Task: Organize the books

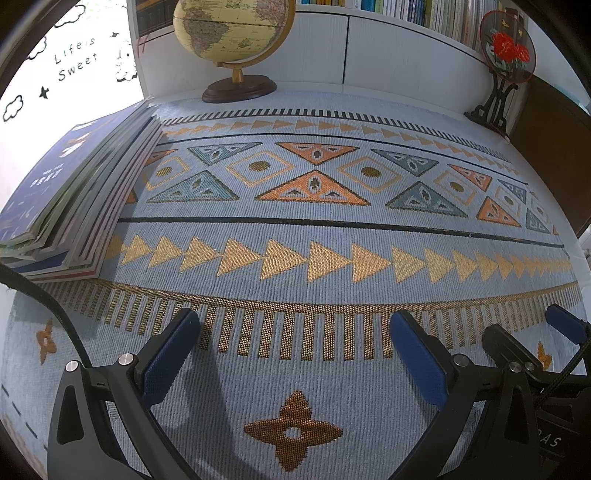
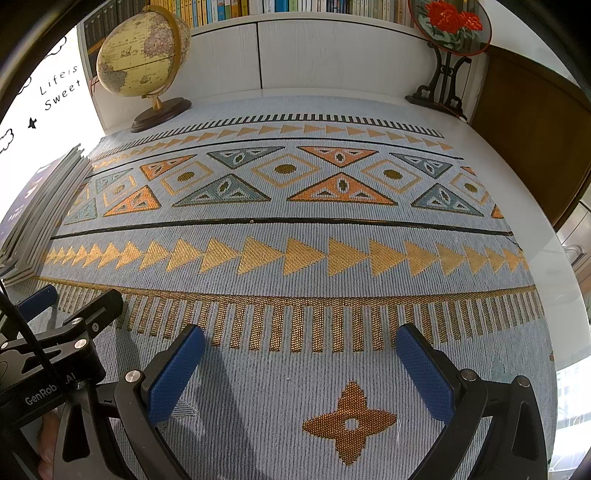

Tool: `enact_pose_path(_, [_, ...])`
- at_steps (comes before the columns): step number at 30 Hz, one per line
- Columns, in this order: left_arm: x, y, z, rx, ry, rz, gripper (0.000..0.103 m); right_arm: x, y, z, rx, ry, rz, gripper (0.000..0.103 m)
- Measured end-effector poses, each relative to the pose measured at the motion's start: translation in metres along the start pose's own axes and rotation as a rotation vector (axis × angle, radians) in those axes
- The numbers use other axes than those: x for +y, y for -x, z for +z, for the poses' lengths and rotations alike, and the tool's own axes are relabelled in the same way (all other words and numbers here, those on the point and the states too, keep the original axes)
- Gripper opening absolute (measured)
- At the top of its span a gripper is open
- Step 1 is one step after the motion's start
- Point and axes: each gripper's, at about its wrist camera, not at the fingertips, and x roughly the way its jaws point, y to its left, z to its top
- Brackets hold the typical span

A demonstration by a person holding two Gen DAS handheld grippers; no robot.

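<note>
A pale blue patterned cloth (image 2: pixel 295 258) covers the surface. Behind it stands a white cabinet (image 2: pixel 314 51), with a globe (image 2: pixel 142 55) at its left end and a bright window (image 1: pixel 55 81) left of the globe. An embroidered fan on a dark stand (image 2: pixel 448 33) sits at the cabinet's right end.

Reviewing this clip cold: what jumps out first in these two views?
The patterned tablecloth fills both views, with its orange triangles and gold bands. A globe stands at the back left, and a stack of books lies on the left edge. Both the left gripper and right gripper hover open and empty.
</note>
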Motion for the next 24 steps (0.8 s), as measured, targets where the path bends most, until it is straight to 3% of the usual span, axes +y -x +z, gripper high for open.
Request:
enact_pose_path(5, [-0.001, 0.002, -0.001, 0.032, -0.013, -0.008, 0.103, 0.000, 0.000, -0.001, 0.015, -0.006, -0.008, 0.103])
enact_pose_path(11, [0.001, 0.004, 0.000, 0.197, -0.007, -0.005, 0.103, -0.003, 0.010, -0.016, 0.030, -0.039, -0.029, 0.103])
enact_pose_path(14, [0.005, 0.007, 0.000, 0.260, 0.013, 0.060, 0.103, -0.002, 0.012, -0.017, 0.109, -0.033, -0.028, 0.103])
enact_pose_path(17, [-0.002, 0.024, -0.005, 0.191, -0.072, 0.229, 0.102, -0.003, 0.015, -0.019, 0.172, -0.046, -0.019, 0.103])
enact_pose_path(24, [-0.003, 0.069, 0.005, 0.107, -0.134, 0.221, 0.102, -0.006, 0.038, -0.013, 0.175, -0.049, -0.041, 0.103])
